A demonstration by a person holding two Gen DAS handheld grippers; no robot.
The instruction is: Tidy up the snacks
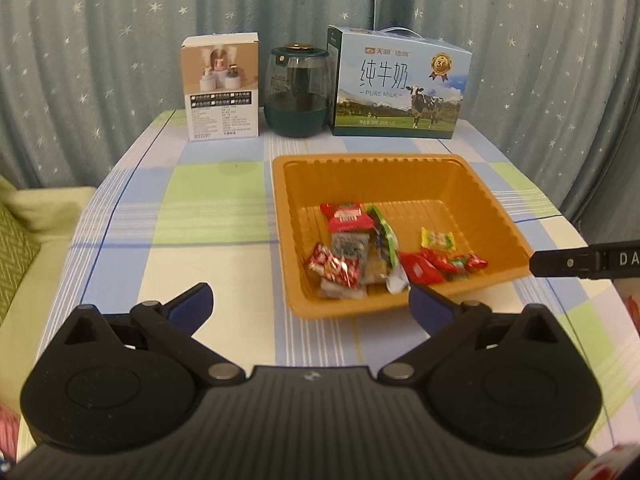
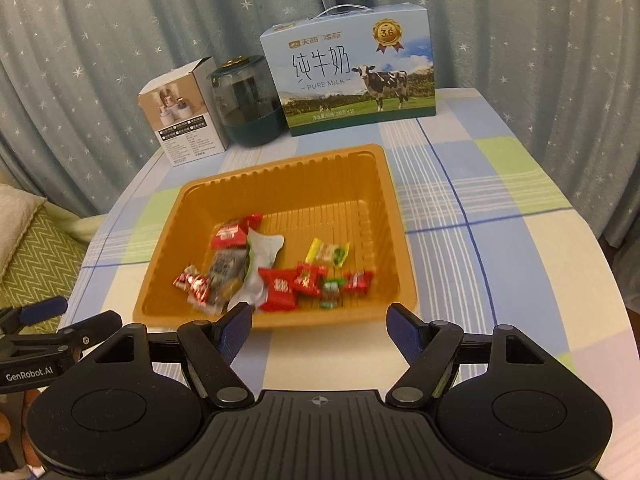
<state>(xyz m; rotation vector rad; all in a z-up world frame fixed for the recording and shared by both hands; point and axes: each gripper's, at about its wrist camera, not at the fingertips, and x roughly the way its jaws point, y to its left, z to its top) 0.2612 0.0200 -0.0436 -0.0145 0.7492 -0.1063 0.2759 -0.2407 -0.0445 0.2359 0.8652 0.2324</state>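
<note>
- Several wrapped snacks (image 2: 276, 276) lie loose in the near half of an orange plastic tray (image 2: 280, 184): red packets, a yellow one, a small green-and-red one, a grey packet and a pale torn-looking wrapper.
- The tray sits on a table (image 2: 500, 240) covered by a checked cloth in blue, green, cream and white with thin blue lines.
- Along the far edge of the table stand three things in a row: a small white product box (image 1: 222, 88) on the left, a dark green jar with a clear upper body (image 1: 298, 94) in the middle, and a blue milk carton (image 1: 400, 84) printed with a cow and "PURE MILK" on the right.
- A grey-blue curtain (image 1: 100, 60) dotted with small white stars hangs behind the table and fills the background.
- To the left of the table is a pale green cushioned seat (image 1: 24, 240) with a zigzag pattern.
- The left gripper (image 1: 310, 298) hovers over the near table edge, just short of the tray, its jaws spread fully wide and empty.
- The right gripper (image 2: 318, 324) hangs at the tray's near rim, its jaws parted to a moderate gap with nothing between them.
- No snack is visible on the cloth outside the tray.
</note>
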